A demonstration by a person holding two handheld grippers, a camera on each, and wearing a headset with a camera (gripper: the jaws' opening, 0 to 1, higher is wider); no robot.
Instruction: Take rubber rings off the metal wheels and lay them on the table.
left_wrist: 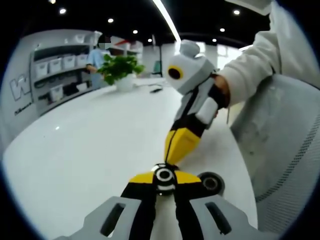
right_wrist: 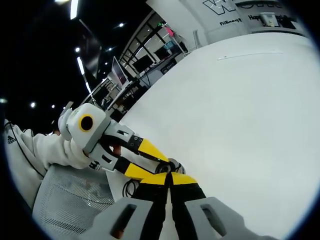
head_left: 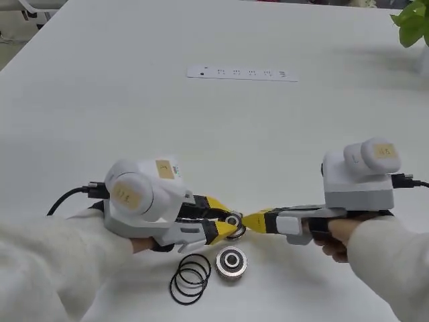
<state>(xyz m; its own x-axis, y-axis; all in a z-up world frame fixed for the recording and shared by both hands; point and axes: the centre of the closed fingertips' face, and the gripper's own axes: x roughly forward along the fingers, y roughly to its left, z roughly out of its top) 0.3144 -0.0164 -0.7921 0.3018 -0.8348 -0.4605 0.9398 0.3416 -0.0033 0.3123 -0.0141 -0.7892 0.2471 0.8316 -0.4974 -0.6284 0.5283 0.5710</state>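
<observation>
Rubber rings, several, thin and black, lying overlapped on the white table just on the person's side of the left gripper, with a second metal wheel resting flat right beside them. Clamped between the yellow jaws of the left gripper and held above the table: another small metal wheel. Brought tip to tip against this wheel from the opposite side: the right gripper, its jaws pressed together with no gap to see. Judged as the middle of stripping a ring from the held wheel, with the catching or first pull in hand. Needed for the next move, probably: a firm, still hold on the wheel with the left gripper, a pull of the right gripper away from it to bring the ring over the rim, then a lowering toward the pile to lay it down. Too small to tell in any view: whether a ring is really pinched between the right jaws, or whether one still sits on the held wheel. Hard to make out also whether the second metal wheel carries any ring, and the exact number of rings in the pile.
</observation>
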